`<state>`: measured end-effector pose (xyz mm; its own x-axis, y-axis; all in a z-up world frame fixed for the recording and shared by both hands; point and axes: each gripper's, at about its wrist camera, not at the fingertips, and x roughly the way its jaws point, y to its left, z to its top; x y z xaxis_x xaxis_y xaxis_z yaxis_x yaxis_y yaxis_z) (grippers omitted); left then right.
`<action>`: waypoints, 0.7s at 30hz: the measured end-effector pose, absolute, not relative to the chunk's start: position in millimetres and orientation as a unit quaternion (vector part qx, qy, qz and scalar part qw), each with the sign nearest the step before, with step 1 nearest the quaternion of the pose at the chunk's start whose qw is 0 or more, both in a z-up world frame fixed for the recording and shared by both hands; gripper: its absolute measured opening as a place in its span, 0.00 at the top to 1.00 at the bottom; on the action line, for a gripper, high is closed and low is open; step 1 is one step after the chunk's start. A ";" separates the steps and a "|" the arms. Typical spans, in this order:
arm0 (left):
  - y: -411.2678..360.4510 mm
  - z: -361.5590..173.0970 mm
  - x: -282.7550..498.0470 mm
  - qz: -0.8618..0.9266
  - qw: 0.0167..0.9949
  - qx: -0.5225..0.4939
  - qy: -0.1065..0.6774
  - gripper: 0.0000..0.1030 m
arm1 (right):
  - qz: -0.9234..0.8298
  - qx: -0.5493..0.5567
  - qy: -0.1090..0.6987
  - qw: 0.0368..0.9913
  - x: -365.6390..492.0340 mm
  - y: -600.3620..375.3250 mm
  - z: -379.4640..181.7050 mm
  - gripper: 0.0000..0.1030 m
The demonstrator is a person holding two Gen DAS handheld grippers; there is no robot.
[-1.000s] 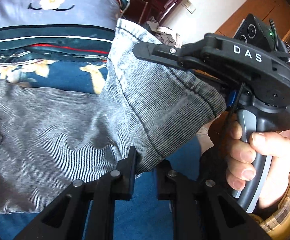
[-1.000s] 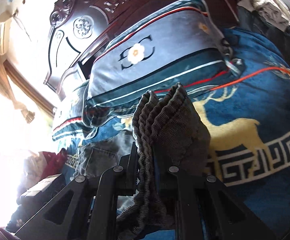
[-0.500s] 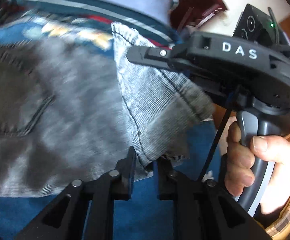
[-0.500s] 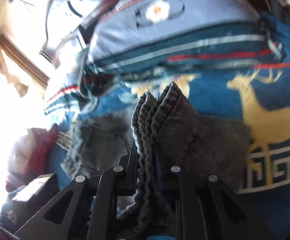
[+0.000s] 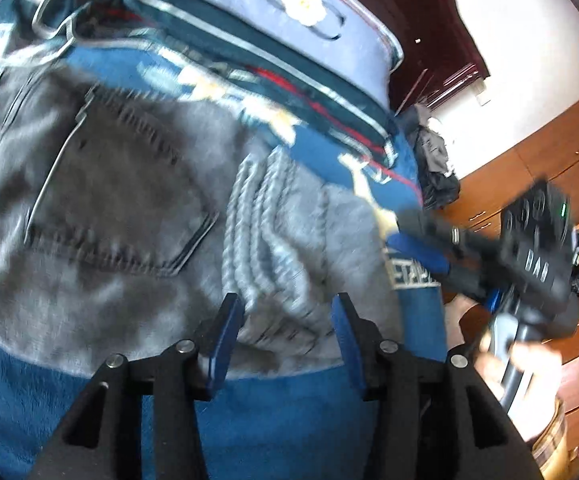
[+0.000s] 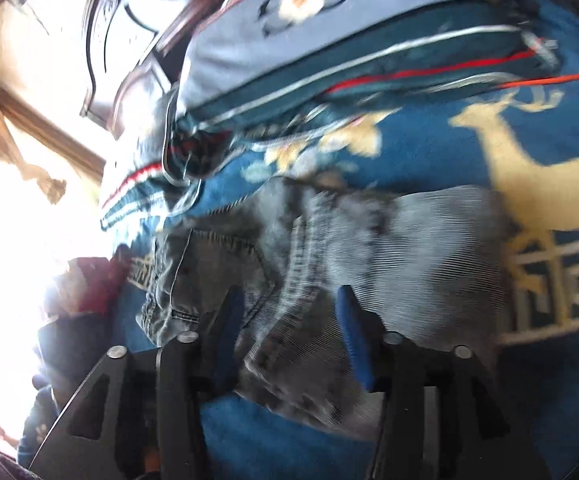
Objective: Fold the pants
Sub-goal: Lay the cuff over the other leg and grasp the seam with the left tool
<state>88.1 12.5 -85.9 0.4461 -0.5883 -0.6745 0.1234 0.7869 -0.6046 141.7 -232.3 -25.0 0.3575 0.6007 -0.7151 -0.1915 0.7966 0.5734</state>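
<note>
The grey pants are seen lying folded on the blue blanket, filling the left wrist view from 9 o'clock to the centre, a back pocket facing up. The bunched leg hems are stacked on the fabric toward 12 o'clock of the left gripper. That gripper's 2 blue-padded fingers are spread wide, with nothing clamped; the pants' near edge lies in the gap. At 3 o'clock the right gripper is blurred, held by a hand.

In the right wrist view the pants are spread across the middle, the gold deer on the blanket showing at 2 o'clock. The right gripper is parted too, nothing pinched, the hem edge lying between its fingers. A striped pillow is seen at 12 o'clock. Both views are smeared by motion.
</note>
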 end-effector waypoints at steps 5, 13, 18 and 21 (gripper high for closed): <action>-16.8 -80.8 112.9 -0.206 0.821 -0.192 0.497 0.46 | 0.211 0.198 0.513 0.808 119.7 -266.2 -29.3 0.49; -47.4 -103.3 114.7 -0.194 0.808 -0.120 0.544 0.92 | 0.143 0.225 0.544 0.796 96.0 -300.9 -76.4 0.49; -25.5 -75.4 81.3 -0.204 0.830 -0.157 0.495 0.93 | 0.146 0.221 0.540 0.799 90.0 -299.9 -77.2 0.49; -29.0 -86.0 77.2 -0.193 0.832 -0.128 0.504 0.92 | 0.153 0.203 0.541 0.802 90.3 -288.9 -77.7 0.49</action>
